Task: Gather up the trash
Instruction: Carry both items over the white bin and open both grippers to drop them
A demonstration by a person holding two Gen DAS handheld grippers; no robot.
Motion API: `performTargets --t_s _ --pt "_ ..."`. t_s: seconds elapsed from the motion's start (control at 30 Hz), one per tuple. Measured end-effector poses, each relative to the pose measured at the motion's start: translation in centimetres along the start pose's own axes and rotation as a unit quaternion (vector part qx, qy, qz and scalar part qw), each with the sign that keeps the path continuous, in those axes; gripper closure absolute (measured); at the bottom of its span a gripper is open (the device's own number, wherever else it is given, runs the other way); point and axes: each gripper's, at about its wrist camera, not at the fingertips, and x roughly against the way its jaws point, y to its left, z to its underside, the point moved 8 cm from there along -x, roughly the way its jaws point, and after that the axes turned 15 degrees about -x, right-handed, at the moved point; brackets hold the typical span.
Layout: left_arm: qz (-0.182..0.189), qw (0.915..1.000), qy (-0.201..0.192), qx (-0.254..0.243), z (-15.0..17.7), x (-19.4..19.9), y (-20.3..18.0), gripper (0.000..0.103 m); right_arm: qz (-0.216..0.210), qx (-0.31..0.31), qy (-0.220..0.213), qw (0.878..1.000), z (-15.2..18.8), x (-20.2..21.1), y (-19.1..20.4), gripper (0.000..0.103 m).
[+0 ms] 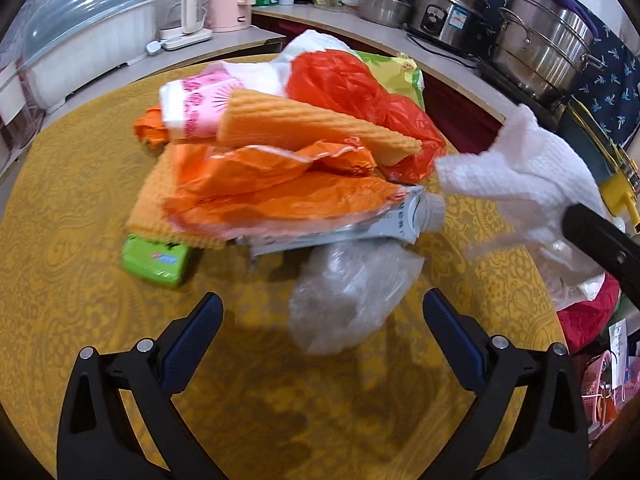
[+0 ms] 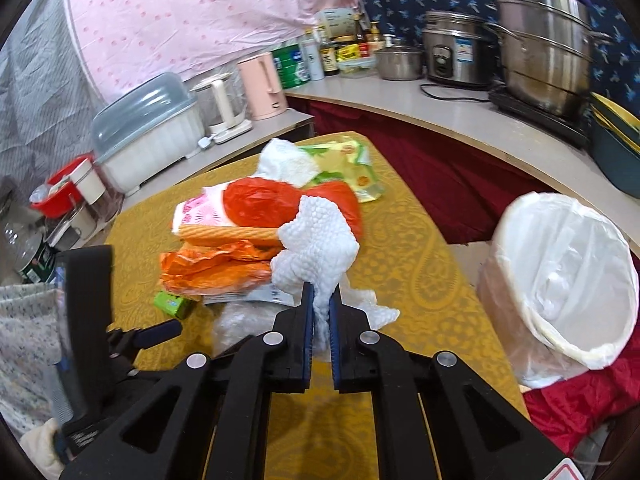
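Note:
A pile of trash lies on the yellow table (image 1: 80,200): an orange plastic bag (image 1: 276,192), a red bag (image 1: 352,88), an orange cloth (image 1: 312,128), a pink-printed bag (image 1: 200,108), a grey tube (image 1: 384,224), a clear plastic bag (image 1: 352,292) and a green packet (image 1: 158,260). My left gripper (image 1: 322,312) is open above the table, just before the clear bag. My right gripper (image 2: 321,296) is shut on a white paper towel (image 2: 316,236) and holds it up over the table; the towel also shows in the left wrist view (image 1: 520,176).
A bin lined with a white bag (image 2: 568,280) stands right of the table beside red cloth (image 2: 580,404). A counter (image 2: 460,116) behind holds steel pots (image 2: 548,48), a rice cooker (image 2: 456,48), kettles, bottles and a covered dish rack (image 2: 148,132).

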Motion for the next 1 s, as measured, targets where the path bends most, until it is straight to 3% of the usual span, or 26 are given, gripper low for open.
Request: performTargets --t_s 0.1,0.27,0.37,0.67,1.0 --pt "0.005 1.0000 -0.001 0.002 -0.5 -1.2 -0.4 0.020 0.009 -0.014 -0.003 1.000 0.0 0.3 -1.4 0.096" --pt "0.027 0.9996 0.011 -0.002 -0.1 -1.5 -1.5 0.073 0.018 -0.027 -0.007 0.999 -0.2 0.7 -3.0 0.096" --pt "0.027 0.9996 0.001 -0.009 0.3 -0.4 -2.1 0.081 0.020 -0.035 -0.009 0.999 -0.2 1.0 -3.7 0.096" --pt "0.047 0.9982 -0.030 -0.021 0.7 5.0 -4.2 0.085 0.015 -0.045 -0.036 0.998 -0.5 4.1 -4.7 0.096" --pt "0.085 0.9905 -0.085 -0.066 -2.6 10.0 -10.1 0.085 0.019 -0.065 -0.089 0.994 -2.4 8.9 -7.5 0.096"
